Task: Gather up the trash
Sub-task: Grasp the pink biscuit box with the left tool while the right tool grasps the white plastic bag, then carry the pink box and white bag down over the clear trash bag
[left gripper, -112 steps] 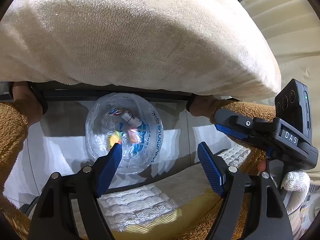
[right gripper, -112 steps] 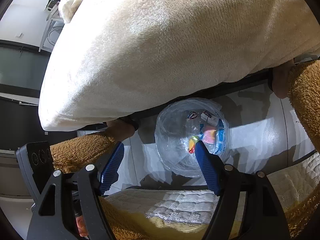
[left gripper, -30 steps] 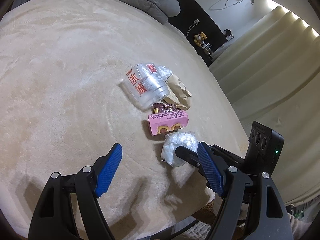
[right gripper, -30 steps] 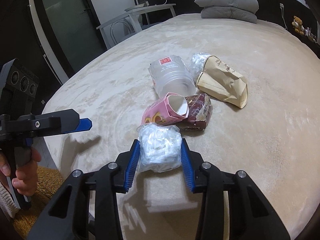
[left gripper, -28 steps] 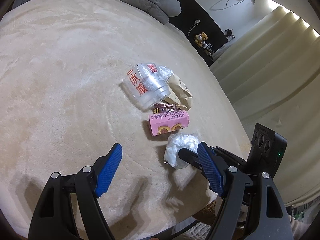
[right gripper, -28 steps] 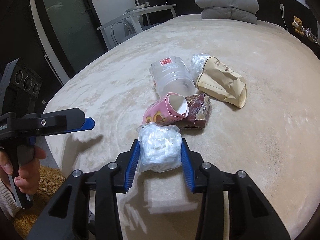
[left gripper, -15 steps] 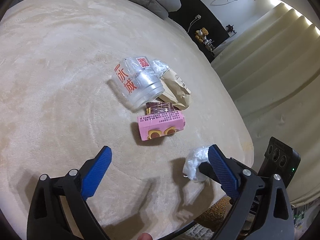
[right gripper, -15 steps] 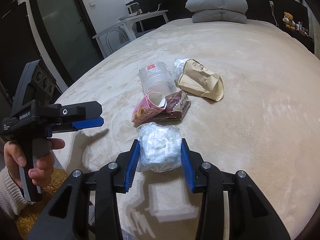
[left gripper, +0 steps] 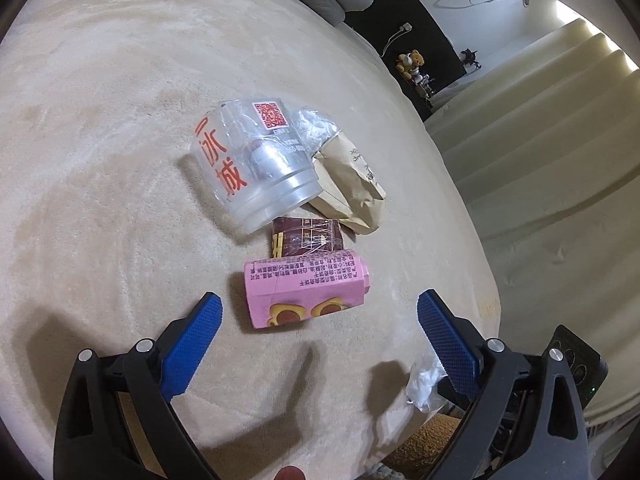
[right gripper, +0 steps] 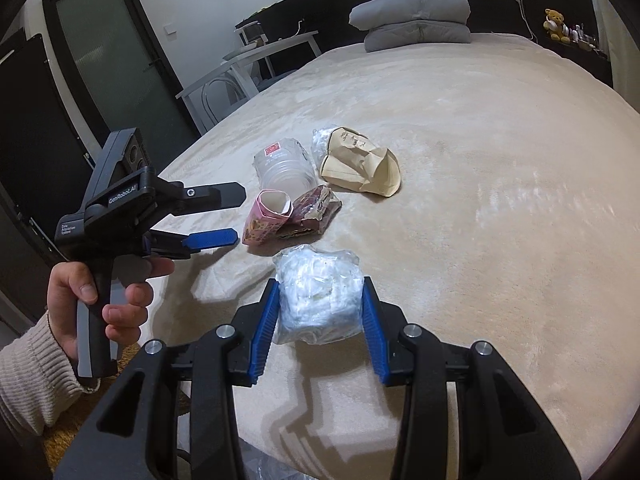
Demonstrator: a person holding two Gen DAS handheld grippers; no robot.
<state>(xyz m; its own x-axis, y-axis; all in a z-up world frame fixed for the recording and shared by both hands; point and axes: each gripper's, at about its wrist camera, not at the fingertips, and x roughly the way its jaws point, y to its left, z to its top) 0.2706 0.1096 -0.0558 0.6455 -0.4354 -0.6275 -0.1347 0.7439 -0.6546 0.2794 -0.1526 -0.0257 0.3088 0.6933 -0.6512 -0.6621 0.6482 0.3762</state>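
The right gripper pinches a crumpled plastic wad, lifted near the bed's edge, probably for binning. The left gripper, jaws spread and empty, faces the pink carton beside that wad, likely next.

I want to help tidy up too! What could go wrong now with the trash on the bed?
The right hand-held gripper is shut on a soft crumpled plastic wad, which could slip out near the bed's edge. The open left hand-held gripper points at the pink carton, which lies against the dark red wrapper, so grabbing it might nudge that. The clear cup lies on its side and may roll.
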